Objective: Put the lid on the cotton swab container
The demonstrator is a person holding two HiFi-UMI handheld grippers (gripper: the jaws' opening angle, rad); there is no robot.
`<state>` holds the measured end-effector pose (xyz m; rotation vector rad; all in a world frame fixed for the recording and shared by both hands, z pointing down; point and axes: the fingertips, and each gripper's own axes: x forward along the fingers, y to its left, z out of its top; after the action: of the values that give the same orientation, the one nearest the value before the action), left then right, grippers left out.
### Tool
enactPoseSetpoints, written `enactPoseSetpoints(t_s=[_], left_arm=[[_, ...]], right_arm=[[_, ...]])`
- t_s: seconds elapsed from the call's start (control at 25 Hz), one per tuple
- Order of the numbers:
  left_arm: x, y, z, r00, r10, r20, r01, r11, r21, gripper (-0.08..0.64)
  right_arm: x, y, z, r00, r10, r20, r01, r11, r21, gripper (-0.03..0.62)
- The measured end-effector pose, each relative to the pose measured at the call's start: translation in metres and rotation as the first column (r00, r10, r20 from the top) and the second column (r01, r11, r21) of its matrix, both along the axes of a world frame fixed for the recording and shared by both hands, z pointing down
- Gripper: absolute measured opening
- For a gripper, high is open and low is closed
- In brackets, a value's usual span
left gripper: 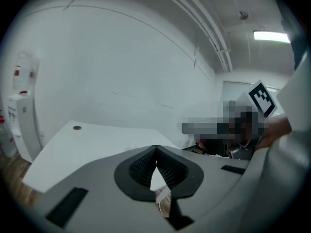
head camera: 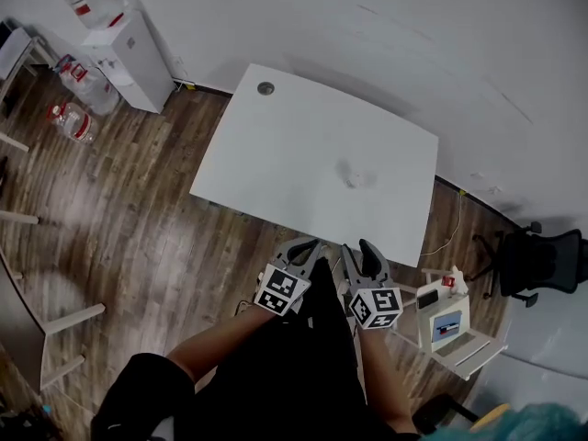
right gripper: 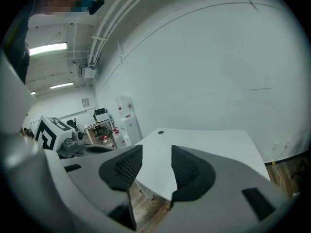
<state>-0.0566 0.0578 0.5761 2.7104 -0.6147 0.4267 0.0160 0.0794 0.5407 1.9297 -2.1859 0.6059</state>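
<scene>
Head view: the cotton swab container (head camera: 352, 178), small and faint, is seen on the white table (head camera: 276, 145), at 4 o'clock of its middle. At 6 o'clock, beyond the table's edge, the left gripper (head camera: 308, 246) (left gripper: 155, 164) is held closed on nothing. The right gripper (head camera: 360, 249) (right gripper: 156, 164) is spread wide and empty.

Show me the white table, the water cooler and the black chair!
white table (head camera: 303, 145), head view, bare middle of its top.
water cooler (head camera: 129, 62), head view, its white body.
black chair (head camera: 547, 260), head view, its seat.
</scene>
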Motion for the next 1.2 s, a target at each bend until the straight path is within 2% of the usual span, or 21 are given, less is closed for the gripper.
enactPoseSetpoints(t_s=[0.08, 0.24, 0.36, 0.56, 0.68, 0.8, 1.0, 1.2], left_arm=[[-0.011, 0.01, -0.007, 0.999, -0.04, -0.004, 0.04, 0.999, 0.0, 0.012], [-0.022, 0.031, -0.038, 0.991, -0.1, -0.09, 0.098, 0.995, -0.025, 0.012], [-0.032, 0.039, -0.057, 0.984, -0.149, -0.097, 0.151, 0.988, 0.017, 0.012], [-0.032, 0.061, -0.086, 0.975, -0.2, -0.094, 0.209, 0.973, 0.094, 0.012], [-0.017, 0.082, -0.101, 0.977, -0.196, -0.087, 0.205, 0.972, 0.116, 0.012], [-0.003, 0.099, -0.119, 0.983, -0.16, -0.086, 0.173, 0.966, 0.189, 0.012], [0.009, 0.114, -0.132, 0.983, -0.151, -0.101, 0.172, 0.953, 0.251, 0.012], [0.014, 0.122, -0.134, 0.984, -0.145, -0.107, 0.17, 0.943, 0.285, 0.012]], right_arm=[[-0.012, 0.01, -0.007, 1.0, -0.001, 0.015, 0.001, 1.0, 0.005, 0.198], [-0.031, 0.028, -0.03, 1.0, -0.01, 0.006, 0.01, 0.999, 0.046, 0.192], [-0.046, 0.037, -0.041, 0.999, -0.036, -0.008, 0.036, 0.996, 0.082, 0.183], [-0.06, 0.066, -0.052, 0.997, -0.062, 0.038, 0.057, 0.991, 0.12, 0.132], [-0.05, 0.09, -0.058, 0.999, -0.029, 0.044, 0.023, 0.992, 0.126, 0.097], [-0.034, 0.108, -0.074, 0.999, 0.031, 0.035, -0.036, 0.985, 0.169, 0.06], [-0.025, 0.123, -0.102, 0.995, 0.068, -0.075, -0.047, 0.967, 0.249, 0.052], [-0.021, 0.135, -0.105, 0.987, 0.09, -0.136, -0.053, 0.966, 0.254, 0.051]])
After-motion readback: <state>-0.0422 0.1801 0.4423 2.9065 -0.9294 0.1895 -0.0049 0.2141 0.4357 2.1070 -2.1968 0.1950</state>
